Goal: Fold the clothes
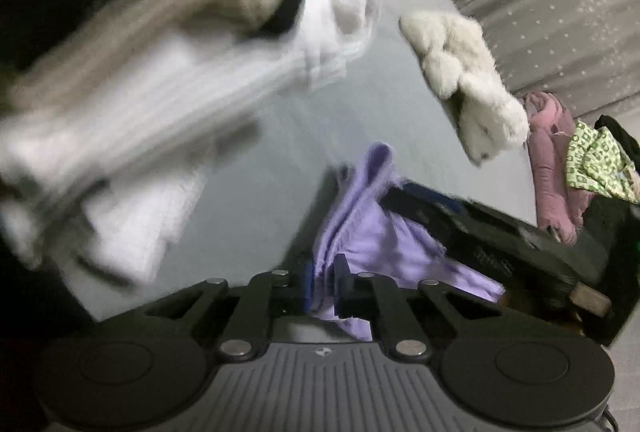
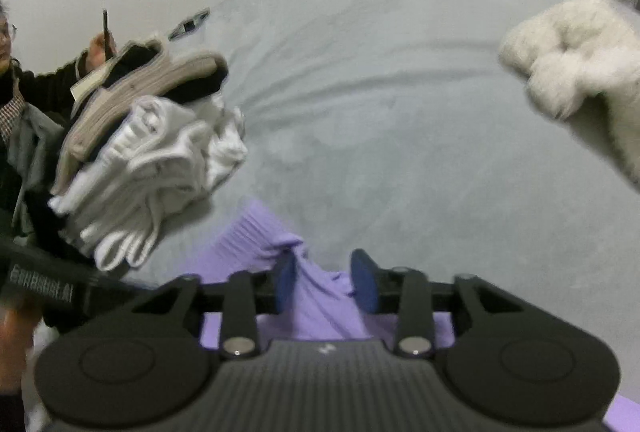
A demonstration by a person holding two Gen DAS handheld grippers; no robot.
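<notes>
Left gripper (image 1: 325,286) fingers pinched tight on the lilac garment (image 1: 360,240); right gripper (image 2: 326,282) fingers parted, lilac cloth between them, pads not clearly pressing. Garment bunched and draped low over the grey bed (image 2: 360,92), not yet folded. Folded white and beige pile (image 2: 152,144) at left looks done; fluffy cream garment (image 2: 576,60) still waiting. Lettering on the black strap (image 2: 44,286) unreadable.

surface: grey bed sheet (image 2: 360,112) | on it: white garment pile (image 2: 160,168), fluffy cream garment (image 2: 580,64), purple garment (image 2: 256,236)
</notes>
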